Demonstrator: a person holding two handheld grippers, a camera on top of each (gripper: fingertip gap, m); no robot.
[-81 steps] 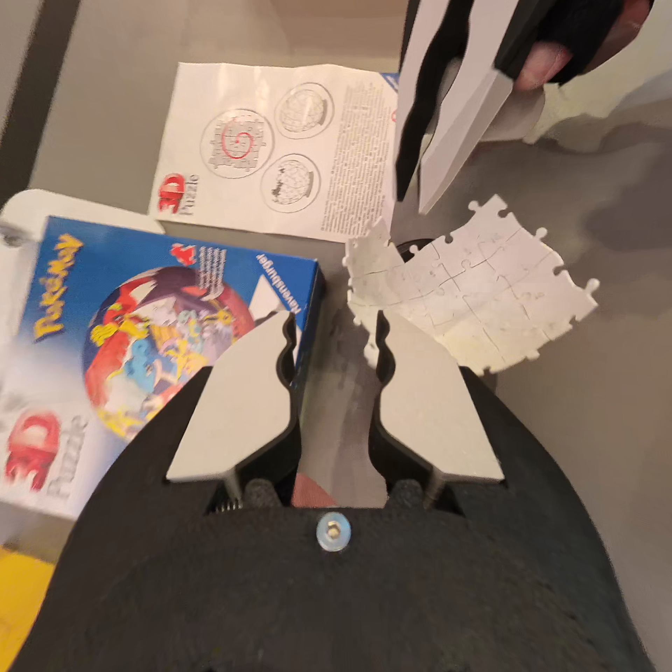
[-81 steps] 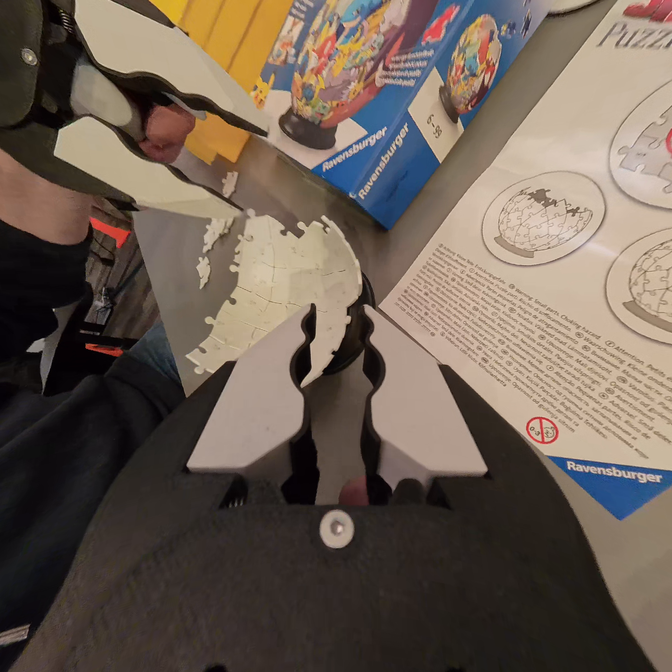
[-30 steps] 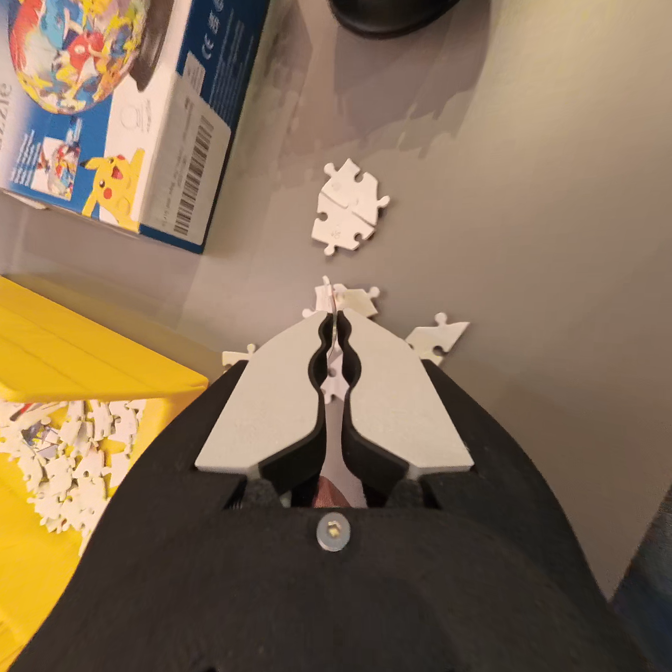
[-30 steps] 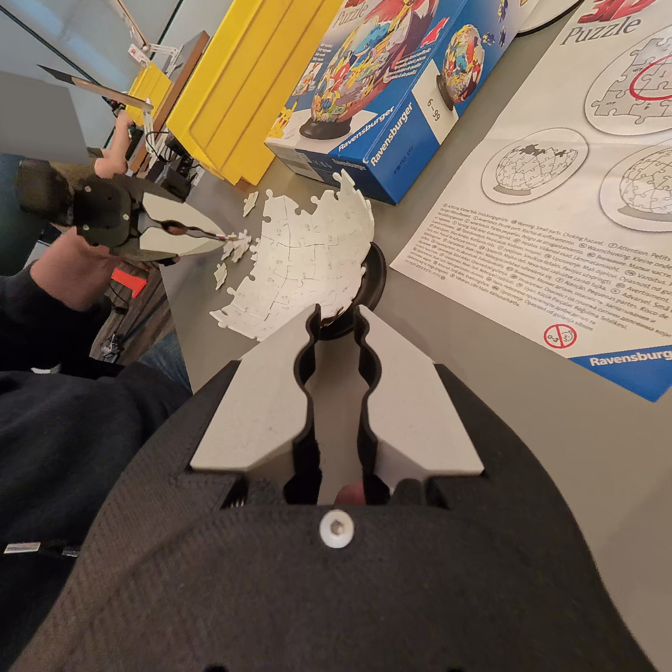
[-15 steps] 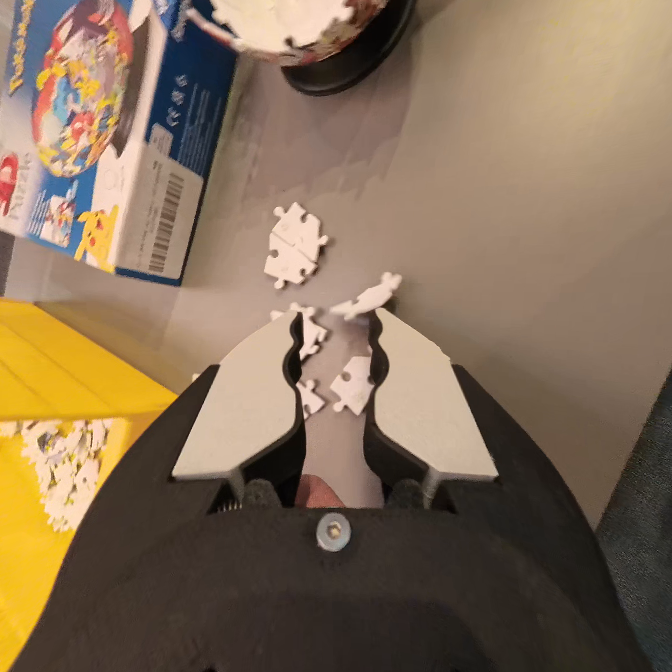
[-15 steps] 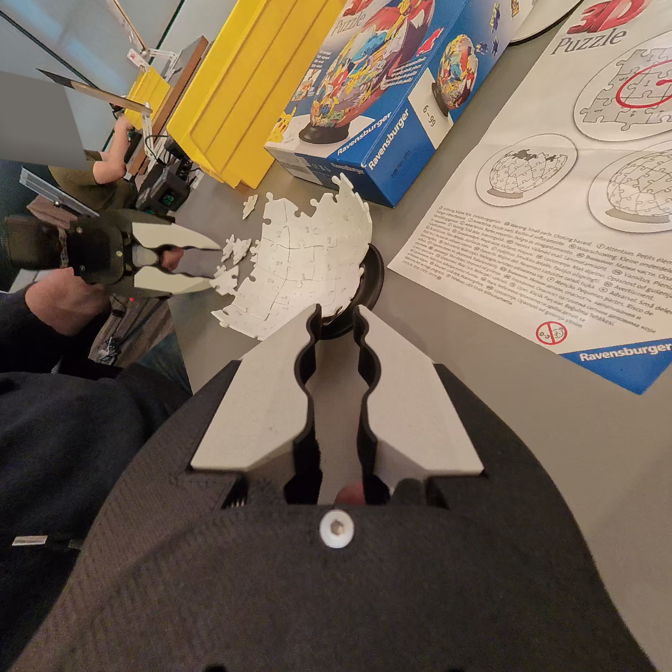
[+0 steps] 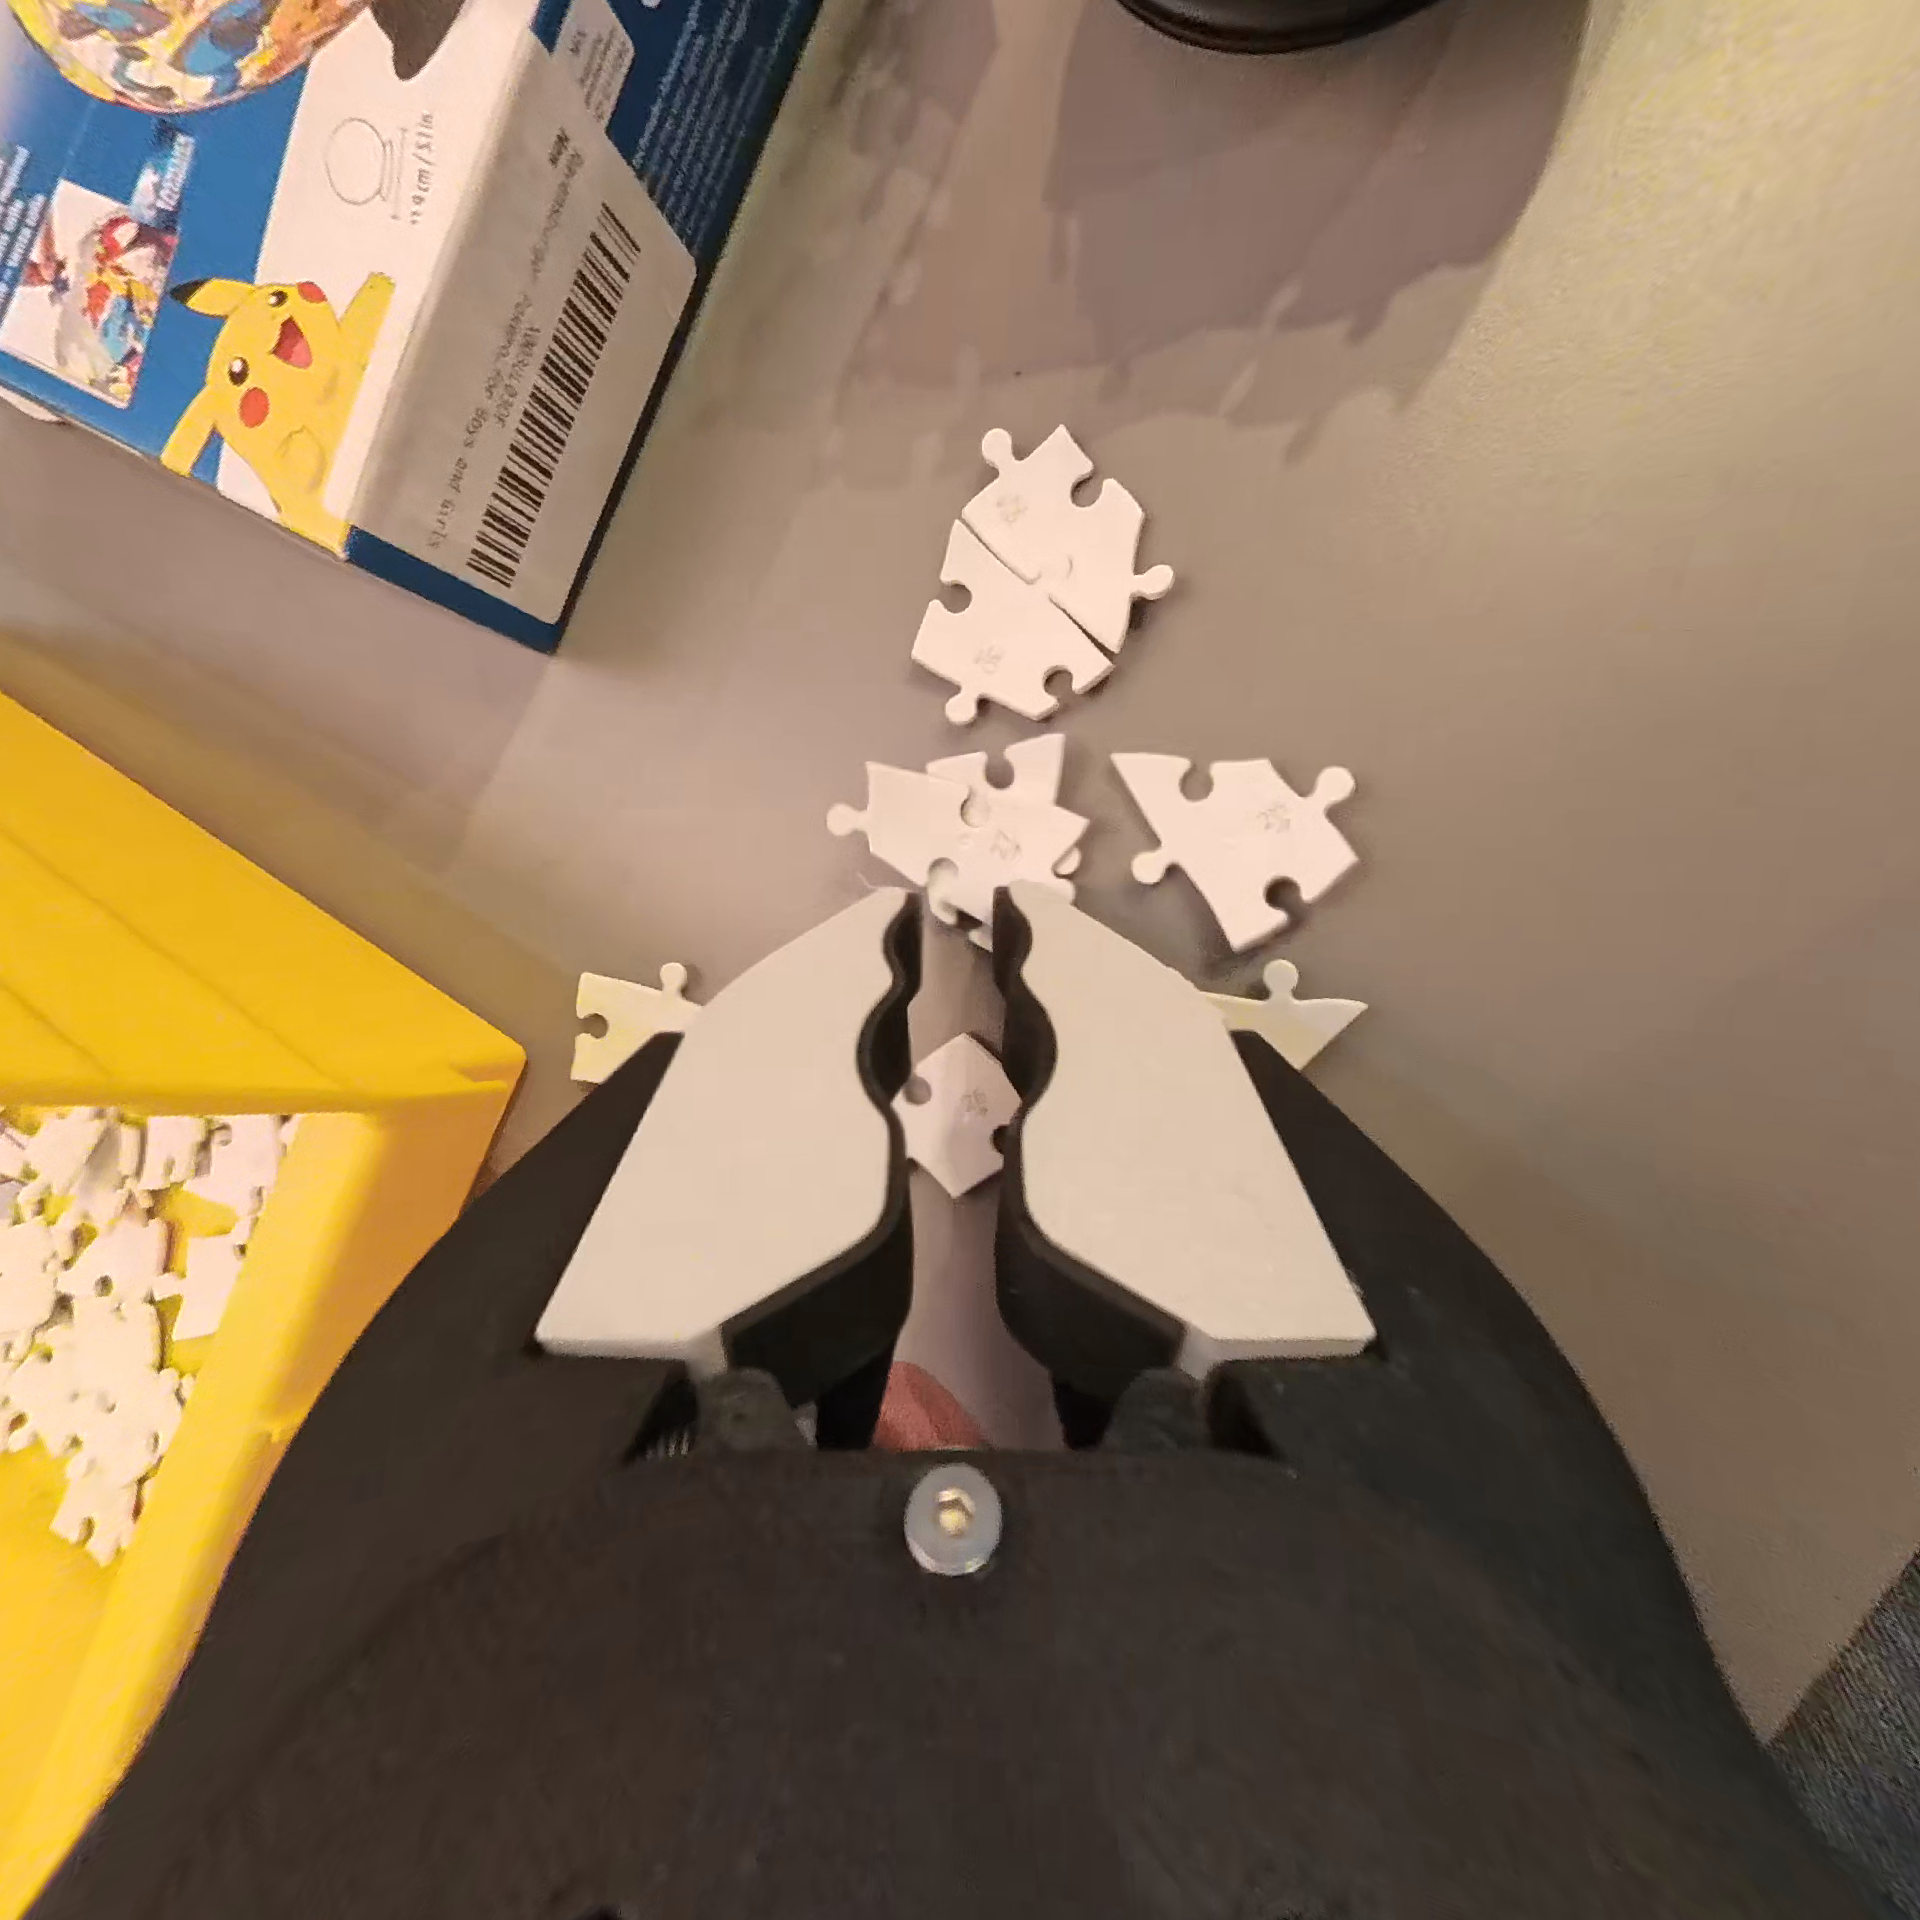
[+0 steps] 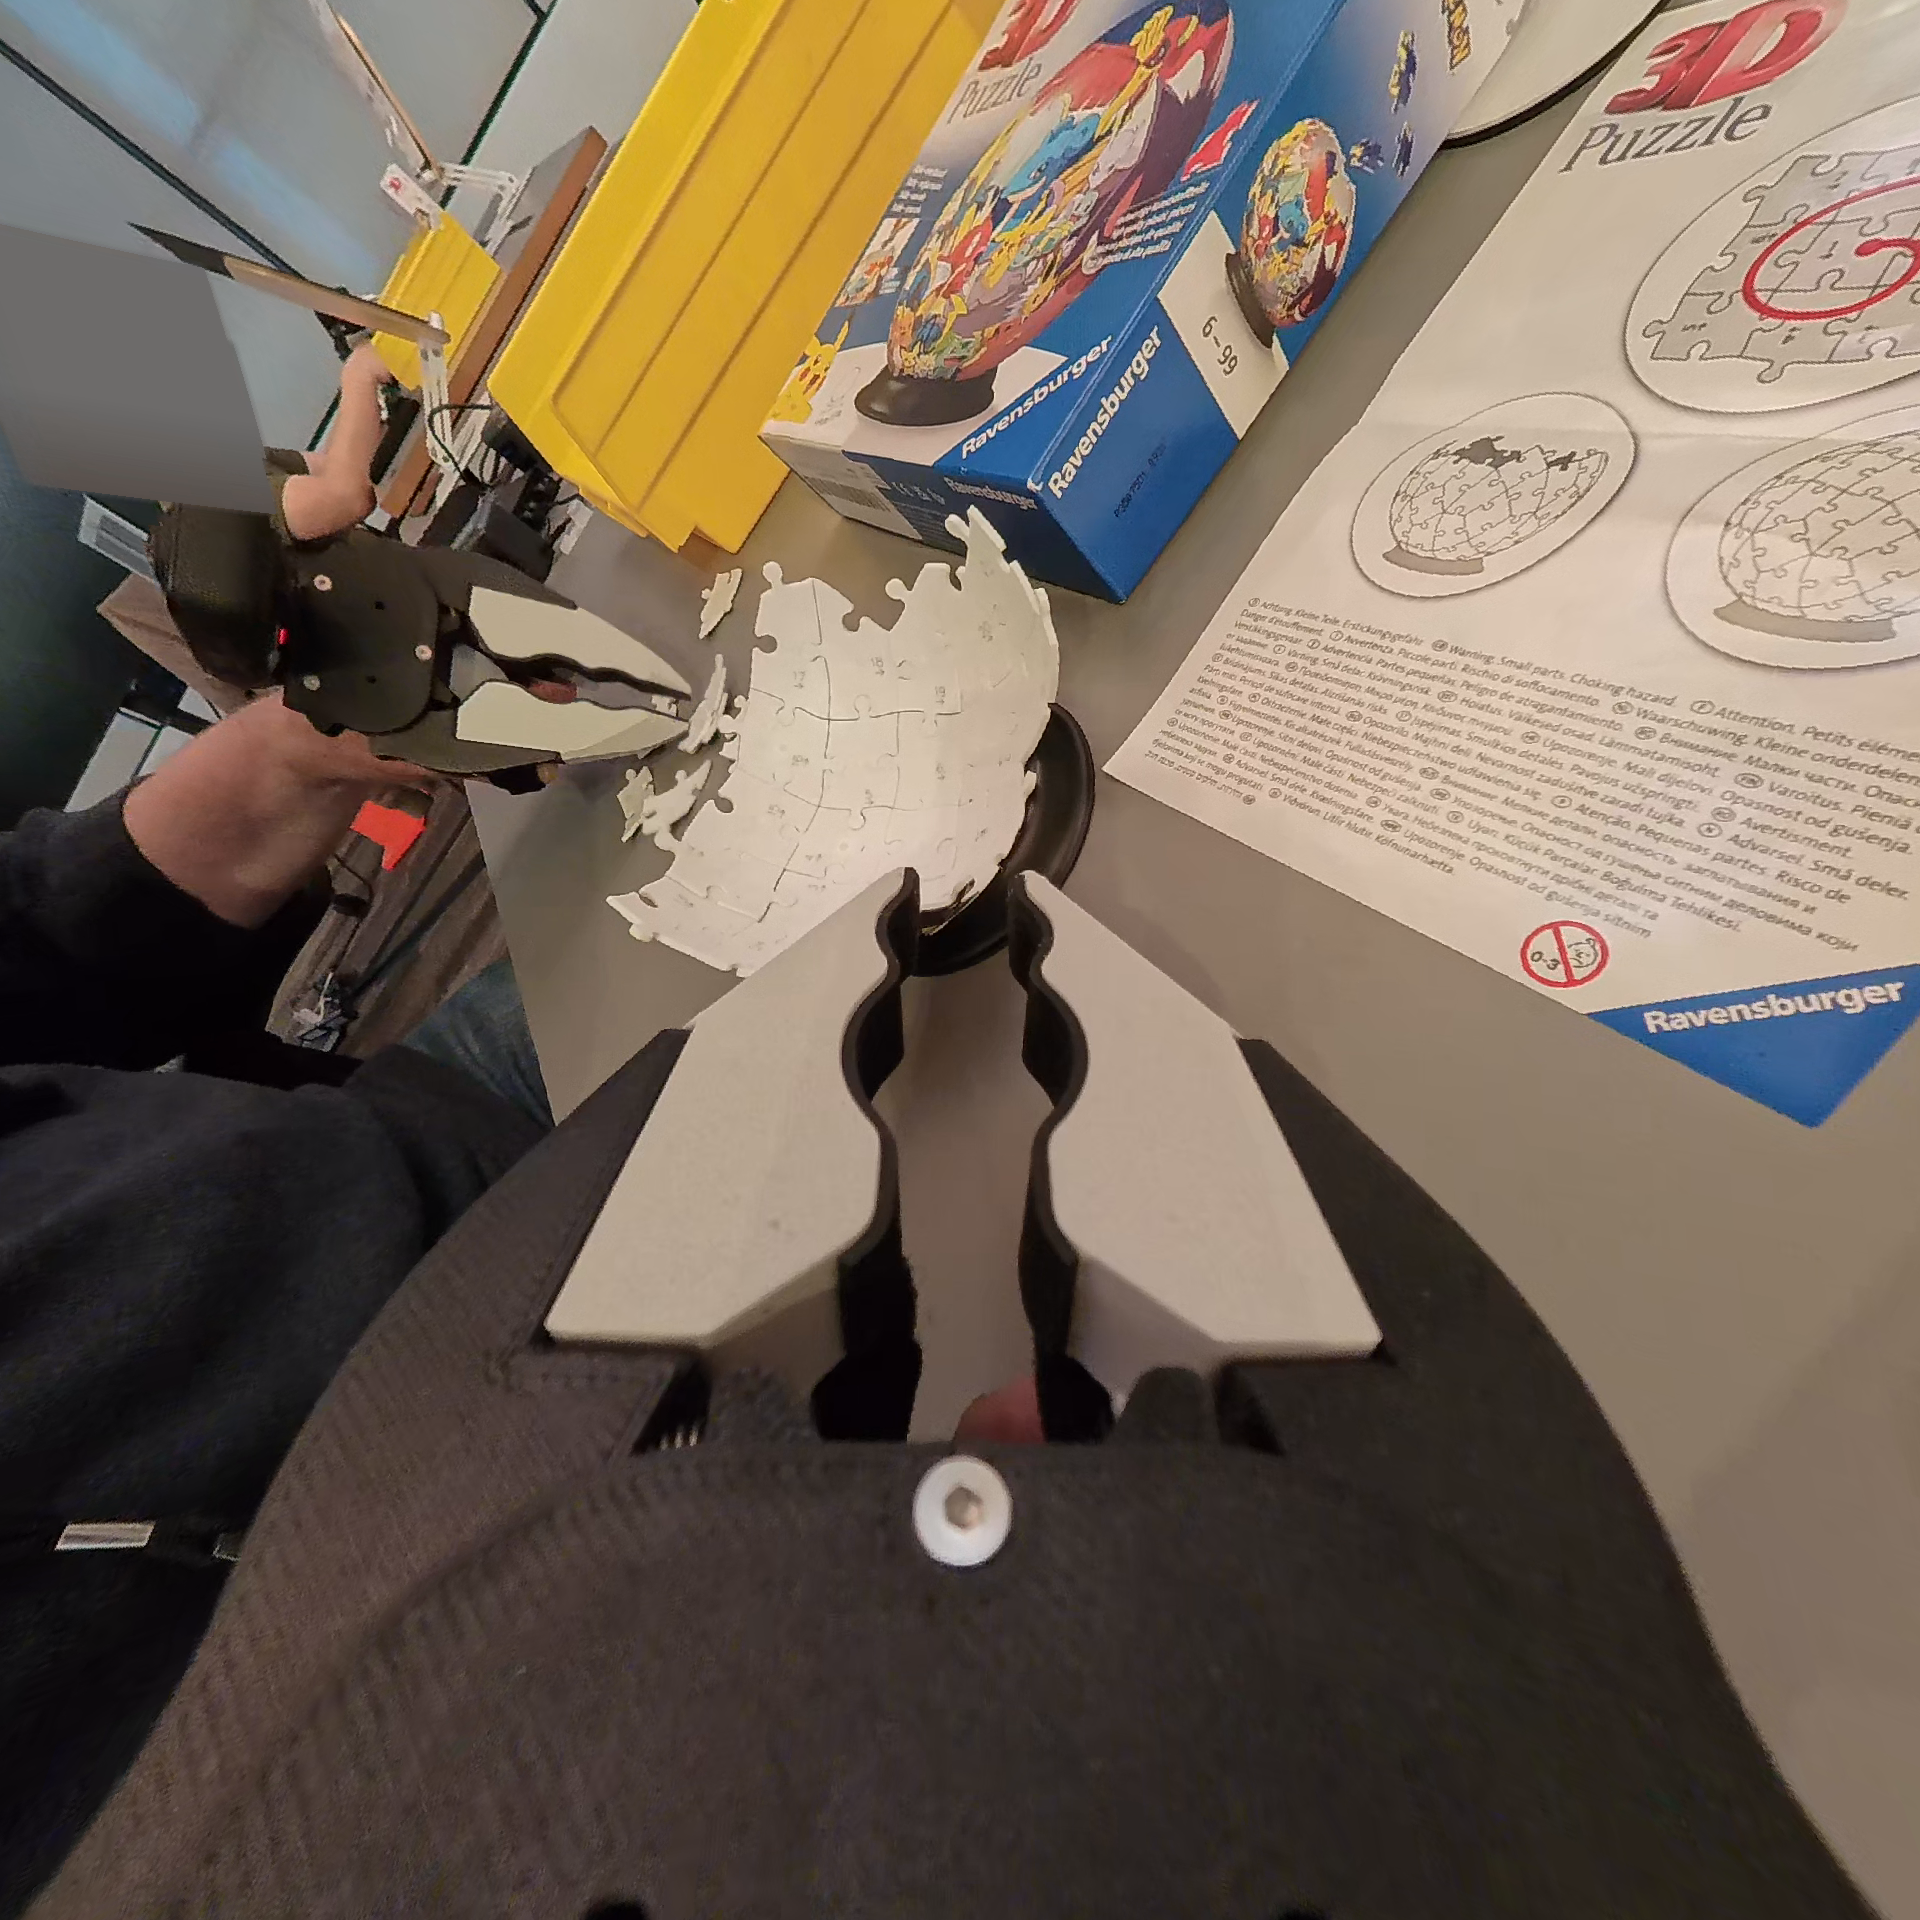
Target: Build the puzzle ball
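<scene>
Several white loose puzzle pieces lie on the grey table: a joined pair point(image 7: 1039, 582), two overlapping pieces point(image 7: 966, 831) and a single piece point(image 7: 1247, 842). My left gripper point(image 7: 956, 904) is narrowly open and empty, its tips just short of the overlapping pieces; another piece point(image 7: 956, 1127) shows on the table between its fingers. It also shows in the right wrist view point(image 8: 681, 707), beside the half-built white ball shell point(image 8: 883, 748) on its black stand point(image 8: 1065, 821). My right gripper point(image 8: 961, 888) is open and empty, just in front of the stand.
A blue puzzle box point(image 7: 416, 260) lies at the far left, also in the right wrist view point(image 8: 1091, 312). A yellow bin point(image 7: 208, 1039) with several loose pieces point(image 7: 94, 1299) sits at the left. An instruction sheet point(image 8: 1558, 623) lies right of the ball. The table edge point(image 7: 1829, 1642) is near right. Left tips to right tips: about 25 centimetres.
One second ago my left gripper was shut on a piece; it opened, the piece dropped, and the jaws have now narrowed low over the loose pieces. The right gripper has hardly moved.
</scene>
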